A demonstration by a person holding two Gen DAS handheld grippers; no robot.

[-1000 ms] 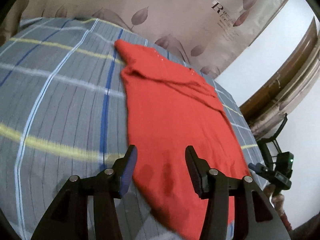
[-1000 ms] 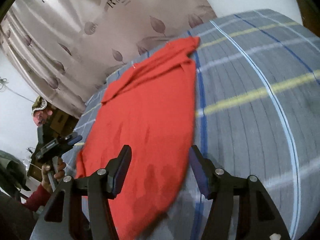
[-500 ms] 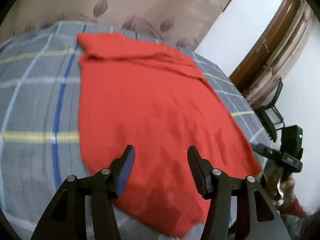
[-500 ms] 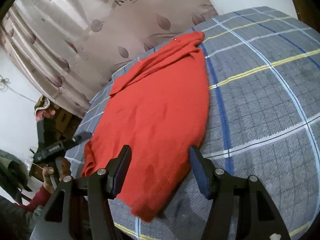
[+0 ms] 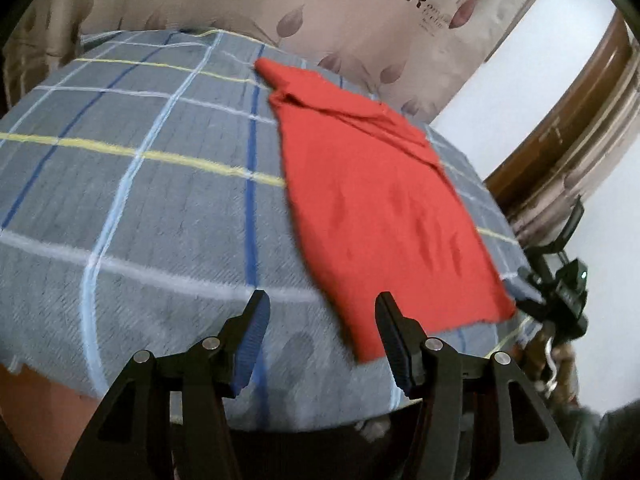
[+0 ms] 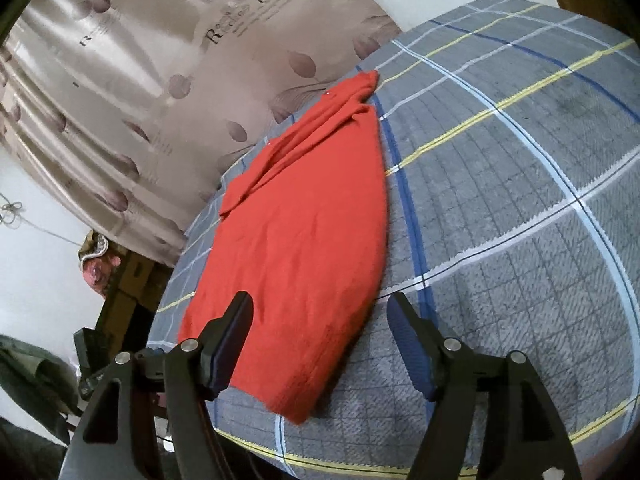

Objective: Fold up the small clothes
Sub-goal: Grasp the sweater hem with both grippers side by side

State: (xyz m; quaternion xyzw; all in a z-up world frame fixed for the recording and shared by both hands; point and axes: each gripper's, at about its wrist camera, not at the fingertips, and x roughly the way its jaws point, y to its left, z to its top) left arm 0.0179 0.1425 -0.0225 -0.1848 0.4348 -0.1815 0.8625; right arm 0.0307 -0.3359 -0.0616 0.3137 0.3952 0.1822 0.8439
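Red garment: a red knit top (image 5: pixel 376 208), laid out long and mostly flat on the grey plaid cover (image 5: pixel 140 200), collar end up by the leaf-print curtain (image 5: pixel 320 4), hem end nearest both grippers.
Shape so far: looks narrowed already, with rumpled folds bunched near the collar; I can't tell how many layers.
Step in hand: my read is between folds, with both grippers lining up on the hem for a lengthwise fold.
Left gripper: left gripper (image 5: pixel 320 330) has its fingers spread with nothing between them; the hem corner of the top sits just past the right-hand finger, not touched.
Right gripper: right gripper (image 6: pixel 318 338) has its jaws opening, nothing pinched; the hem runs under and just ahead of the gap, closer to the left-hand finger.
Next move: probably drop onto the two hem corners, pinch, and carry them up toward the collar.
Watch out: soft knit, so only the top layer might get caught.
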